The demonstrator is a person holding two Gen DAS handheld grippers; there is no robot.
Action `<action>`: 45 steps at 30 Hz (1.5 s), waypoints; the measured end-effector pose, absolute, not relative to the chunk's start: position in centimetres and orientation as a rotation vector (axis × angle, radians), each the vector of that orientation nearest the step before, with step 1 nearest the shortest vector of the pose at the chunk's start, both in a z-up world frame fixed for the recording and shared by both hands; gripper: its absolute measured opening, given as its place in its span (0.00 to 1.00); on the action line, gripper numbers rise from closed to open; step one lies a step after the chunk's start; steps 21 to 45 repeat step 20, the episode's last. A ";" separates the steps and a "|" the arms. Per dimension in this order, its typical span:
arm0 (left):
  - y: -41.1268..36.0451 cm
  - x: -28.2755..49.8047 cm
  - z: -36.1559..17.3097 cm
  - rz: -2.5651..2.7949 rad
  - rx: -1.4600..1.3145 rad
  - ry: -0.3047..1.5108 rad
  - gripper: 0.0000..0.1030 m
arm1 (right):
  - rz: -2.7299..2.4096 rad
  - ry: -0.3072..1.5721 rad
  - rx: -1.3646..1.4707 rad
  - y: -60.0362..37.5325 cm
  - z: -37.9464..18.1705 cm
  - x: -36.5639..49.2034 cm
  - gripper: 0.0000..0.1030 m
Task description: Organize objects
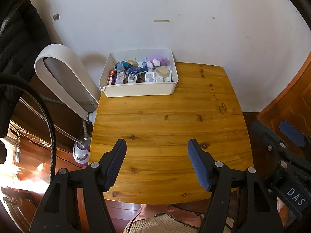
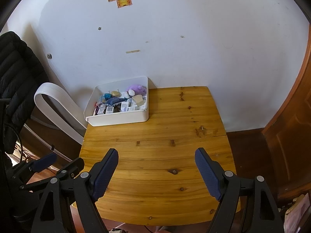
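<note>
A: Start with the fingers. The left gripper [image 1: 157,145] has its two blue-padded fingers [image 1: 115,165] spread wide apart with nothing between them, only bare wood below.

B: The right gripper [image 2: 156,155] is the same: spread wide, pads [image 2: 208,172] holding nothing, hovering over the near half of the wooden table [image 2: 155,155].

A: Both sit at the near edge. In the left wrist view the other tool shows at the far right of the frame, just beside mine.

B: And where are the objects?

A: All in the white bin [image 1: 139,89] at the far left corner of the table, against the wall. It holds a purple plush toy [image 1: 158,61] in its far right corner, a tan block [image 1: 162,71] just in front of that, a gold-coloured round lid [image 1: 133,62] near the far wall, something blue and clear at the left, and small white boxes [image 1: 149,76] along the near side.

B: From the right wrist view the bin [image 2: 116,119] looks the same, well apart from both grippers. The rest of the tabletop is plain boards.

A: Beside the table on the left stands a white looped appliance [image 1: 58,69], with a dark padded jacket [image 1: 17,38] further left. A brown wooden door [image 2: 291,126] stands to the right.
</note>
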State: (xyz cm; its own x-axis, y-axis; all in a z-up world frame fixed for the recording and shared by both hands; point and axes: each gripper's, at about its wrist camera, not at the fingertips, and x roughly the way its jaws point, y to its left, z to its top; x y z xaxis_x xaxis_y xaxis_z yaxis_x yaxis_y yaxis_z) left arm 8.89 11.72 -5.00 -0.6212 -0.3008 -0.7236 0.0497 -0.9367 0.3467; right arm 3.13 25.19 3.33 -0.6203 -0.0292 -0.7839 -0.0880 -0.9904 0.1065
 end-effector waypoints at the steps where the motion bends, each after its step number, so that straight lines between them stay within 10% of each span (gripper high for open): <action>1: 11.7 9.0 -5.0 -2.627 1.256 -0.438 0.67 | 2.785 0.212 -1.355 25.2 3.3 3.1 0.79; 45: 9.8 9.0 -4.9 -2.636 1.293 -0.452 0.67 | 2.768 0.227 -1.358 24.9 3.1 2.9 0.79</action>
